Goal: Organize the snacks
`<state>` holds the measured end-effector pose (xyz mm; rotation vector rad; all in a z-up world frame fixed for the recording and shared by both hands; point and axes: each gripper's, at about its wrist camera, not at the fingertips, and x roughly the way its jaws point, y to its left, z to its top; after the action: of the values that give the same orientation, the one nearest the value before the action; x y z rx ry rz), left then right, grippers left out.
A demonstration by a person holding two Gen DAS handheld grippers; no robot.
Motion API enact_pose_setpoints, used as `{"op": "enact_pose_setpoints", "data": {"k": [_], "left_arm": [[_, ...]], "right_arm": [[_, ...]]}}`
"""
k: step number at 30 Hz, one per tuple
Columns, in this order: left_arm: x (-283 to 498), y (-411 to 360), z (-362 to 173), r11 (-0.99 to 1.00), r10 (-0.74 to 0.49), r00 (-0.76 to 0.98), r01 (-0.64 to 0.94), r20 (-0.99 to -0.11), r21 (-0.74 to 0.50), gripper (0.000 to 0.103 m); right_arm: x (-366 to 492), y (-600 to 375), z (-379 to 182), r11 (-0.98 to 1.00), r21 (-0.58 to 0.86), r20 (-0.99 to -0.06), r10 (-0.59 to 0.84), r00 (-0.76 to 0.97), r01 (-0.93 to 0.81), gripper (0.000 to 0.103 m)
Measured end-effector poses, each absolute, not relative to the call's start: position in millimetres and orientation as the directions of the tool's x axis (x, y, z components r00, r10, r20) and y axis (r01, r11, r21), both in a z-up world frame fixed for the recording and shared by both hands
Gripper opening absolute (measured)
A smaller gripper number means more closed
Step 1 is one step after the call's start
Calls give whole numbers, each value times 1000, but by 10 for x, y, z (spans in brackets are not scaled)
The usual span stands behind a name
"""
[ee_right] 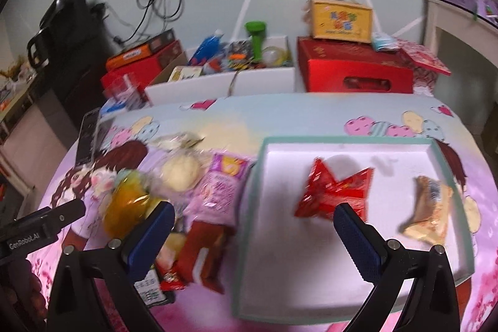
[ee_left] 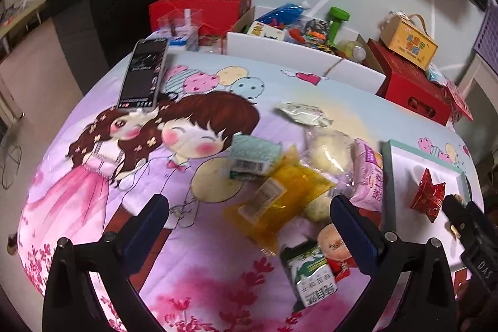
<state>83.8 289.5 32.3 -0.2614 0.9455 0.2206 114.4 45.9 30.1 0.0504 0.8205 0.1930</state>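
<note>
1. Both tools are spread wide and hold nothing. The left gripper (ee_left: pixel 249 207) hangs over the heap of loose snacks on the cartoon-print cloth (ee_left: pixel 93 176), and the right gripper (ee_right: pixel 253 223) hangs over the white tray (ee_right: pixel 311 285).
2. The tray has a pale green rim and already holds two packets: a red foil packet (ee_right: pixel 333 192) near its middle and a tan wrapped snack (ee_right: pixel 429 207) towards its right edge.
3. The heap lies just left of the tray: a yellow pouch (ee_left: pixel 280 195), a pale round bun in clear wrap (ee_left: pixel 330 151), a pink-purple bag (ee_left: pixel 367 173) touching the tray's rim, a silver-green wrapper (ee_left: pixel 302 112) further back, and a small green-and-white carton (ee_left: pixel 308 276) nearest the left tool.
4. I judge the pouches light, soft and slippery; the film will crumple and slide, so a pinch on a sealed end seam should hold better than a squeeze across the puffed middle.
5. The bun looks squashy; a light hold on the gathered wrap would spare it.
6. The carton seems stiff, so its flat sides should take a firmer grip.
</note>
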Motion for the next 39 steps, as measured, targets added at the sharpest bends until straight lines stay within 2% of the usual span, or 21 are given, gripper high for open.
{"op": "enact_pose_setpoints", "data": {"k": [5, 8, 11, 21, 29, 31, 37, 39], "left_arm": [[751, 3000, 102, 932, 2, 529, -308, -848, -190, 103], [750, 3094, 28, 917, 4, 523, -341, -852, -205, 103], [774, 3149, -30, 904, -24, 516, -354, -856, -239, 103], [1104, 3028, -225, 930, -91, 484, -272, -870, -248, 103], [1349, 2912, -336, 958, -93, 485, -196, -870, -211, 103], [1409, 2882, -377, 963, -93, 485, -178, -870, -203, 102], [1454, 2842, -435, 969, -72, 471, -177, -879, -174, 95], [1455, 2865, -451, 963, -92, 469, -183, -878, -199, 82]], "right_arm": [[1121, 730, 146, 974, 103, -758, 208, 618, -201, 103], [1099, 876, 56, 967, 92, -776, 219, 592, -238, 102], [1088, 1003, -25, 958, 84, -787, 232, 571, -273, 99], [1108, 1275, -250, 945, 53, -819, 226, 527, -324, 96], [1123, 1428, -325, 931, 38, -824, 235, 516, -364, 77], [1120, 1447, -337, 928, 36, -825, 237, 513, -371, 70], [1120, 1490, -378, 921, 10, -825, 227, 517, -389, 69], [1119, 1487, -382, 921, 7, -824, 227, 519, -391, 68]]}}
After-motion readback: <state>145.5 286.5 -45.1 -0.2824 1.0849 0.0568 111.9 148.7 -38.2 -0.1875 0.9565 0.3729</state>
